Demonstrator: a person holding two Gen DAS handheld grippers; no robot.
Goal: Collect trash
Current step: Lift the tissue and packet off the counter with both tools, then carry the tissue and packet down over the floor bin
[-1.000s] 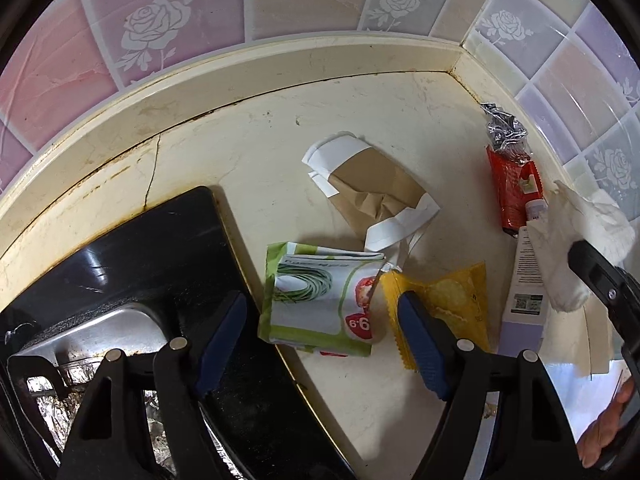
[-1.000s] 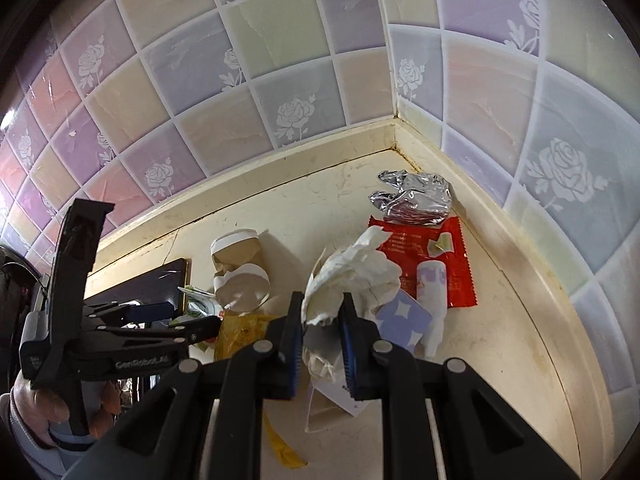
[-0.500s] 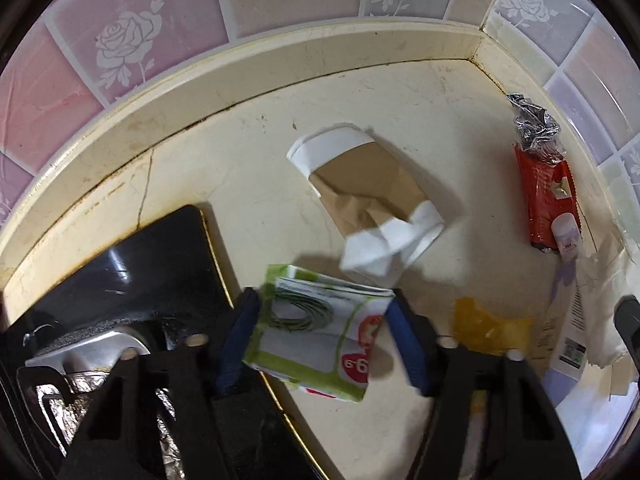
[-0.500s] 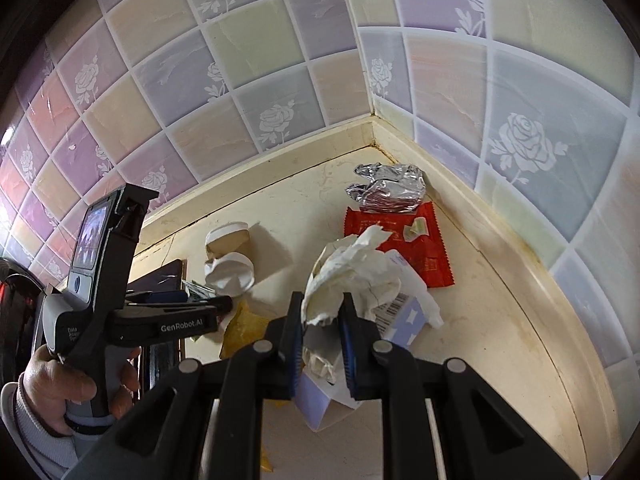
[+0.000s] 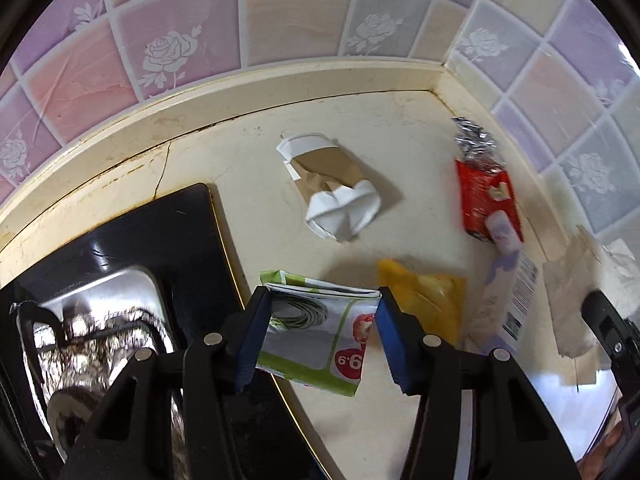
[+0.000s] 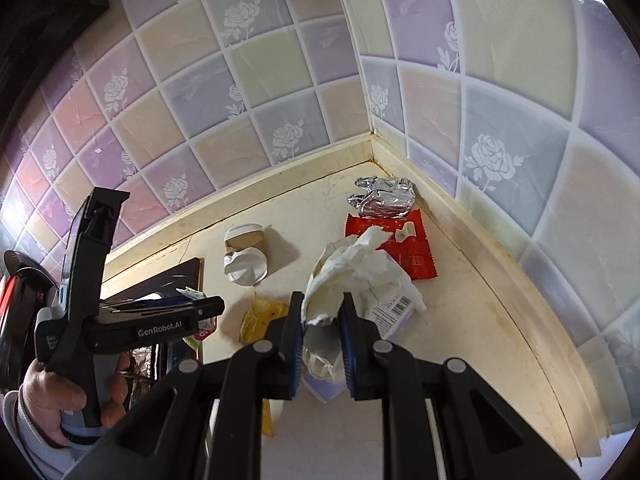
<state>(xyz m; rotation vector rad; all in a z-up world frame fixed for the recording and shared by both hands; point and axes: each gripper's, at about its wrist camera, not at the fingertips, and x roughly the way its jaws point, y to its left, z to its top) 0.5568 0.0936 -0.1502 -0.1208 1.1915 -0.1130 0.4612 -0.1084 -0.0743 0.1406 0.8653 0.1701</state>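
I am holding the green and white packet [image 5: 316, 332] between the pads of my left gripper [image 5: 320, 332], whose jaws have just been closing on its two side edges; it is looking light, thin and slippery. My right gripper [image 6: 322, 332] is pinching soft crumpled tissue [image 6: 352, 264], jaws narrow. Ahead of my jaws are lying one crushed paper cup [image 5: 332, 188], one red wrapper [image 5: 484, 192], one yellow wrapper [image 5: 424, 296] and one foil scrap [image 5: 474, 140].

We see a green-white wrapper [image 5: 316, 332] pinched flat, crumpled white tissue [image 6: 352, 268] gripped upright, a crushed cup [image 5: 332, 188] lying on the desk [image 5: 256, 184].
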